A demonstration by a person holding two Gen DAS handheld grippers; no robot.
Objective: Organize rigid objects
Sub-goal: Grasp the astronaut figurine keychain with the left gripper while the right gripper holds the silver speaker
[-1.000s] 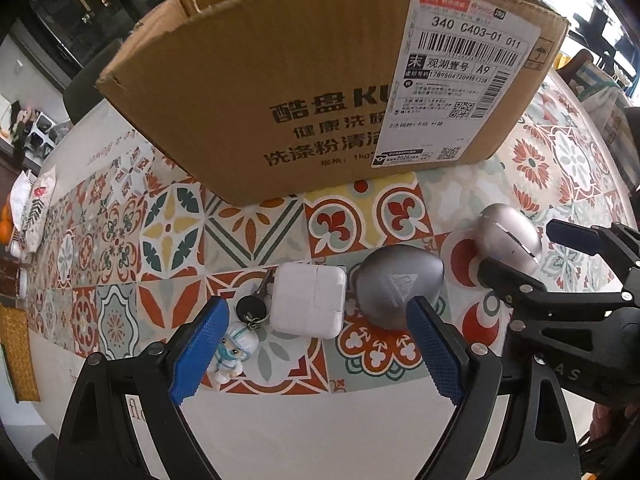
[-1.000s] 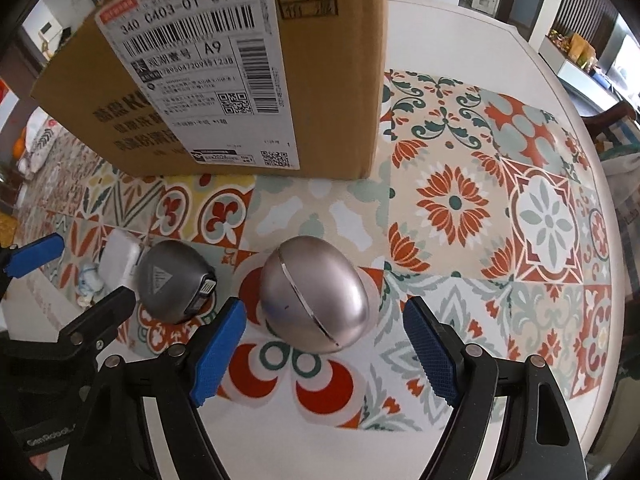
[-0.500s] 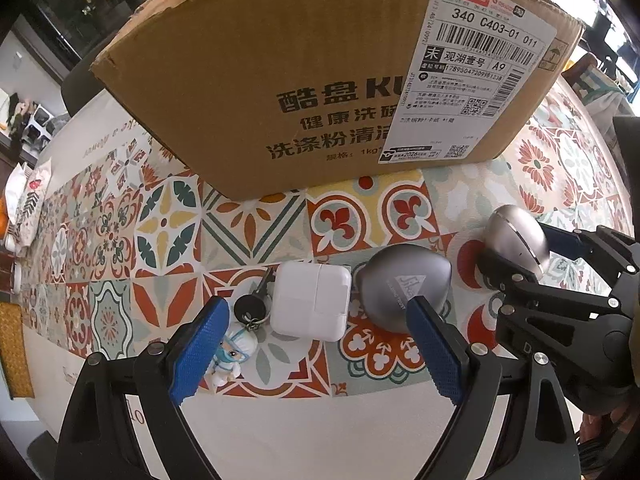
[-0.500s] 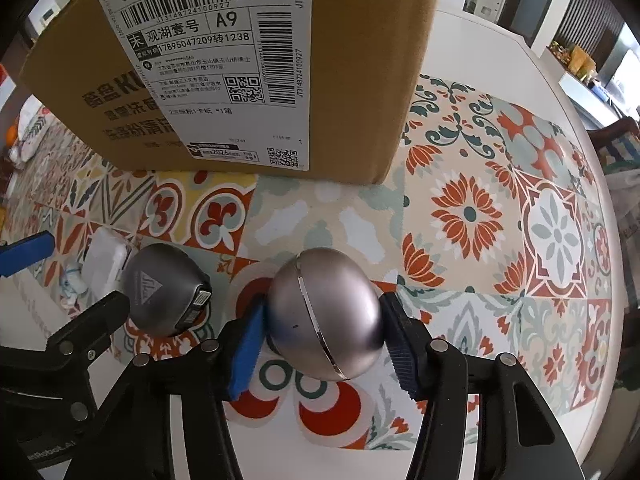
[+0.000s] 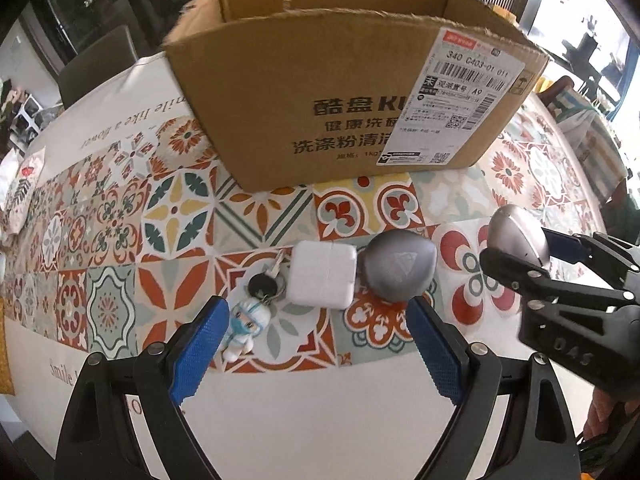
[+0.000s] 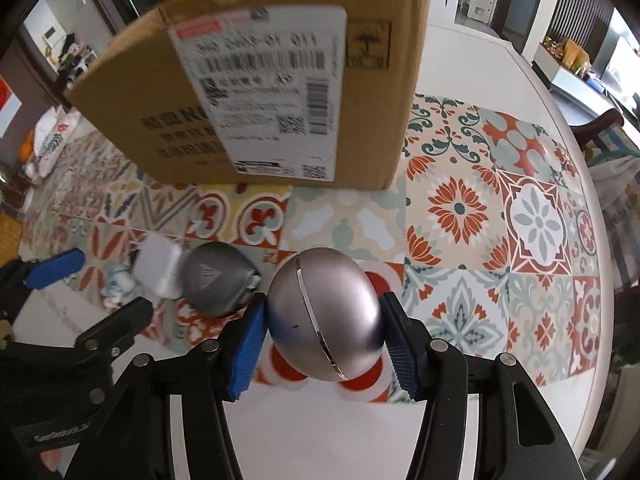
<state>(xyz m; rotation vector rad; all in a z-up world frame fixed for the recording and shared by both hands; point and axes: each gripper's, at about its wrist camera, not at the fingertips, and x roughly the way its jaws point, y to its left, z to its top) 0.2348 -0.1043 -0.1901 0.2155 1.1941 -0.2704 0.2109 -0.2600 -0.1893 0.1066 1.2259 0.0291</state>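
My right gripper (image 6: 324, 350) is shut on a silver egg-shaped case (image 6: 326, 314) and holds it above the patterned tablecloth; the case also shows in the left wrist view (image 5: 516, 234). My left gripper (image 5: 316, 350) is open and empty, just in front of a white charger block (image 5: 323, 274), a dark grey rounded case (image 5: 400, 264) and a key with a small figure keychain (image 5: 250, 314). The open cardboard box (image 5: 340, 100) stands behind them.
The tiled-pattern tablecloth (image 6: 520, 216) covers a white round table. The table edge curves along the right (image 6: 592, 380). A chair (image 5: 96, 64) stands behind the table at the left. A printed bag (image 5: 20, 188) lies at the far left.
My right gripper closed on the silver case and lifted it off the cloth. My left gripper pulled back and up, so the box's open top shows.
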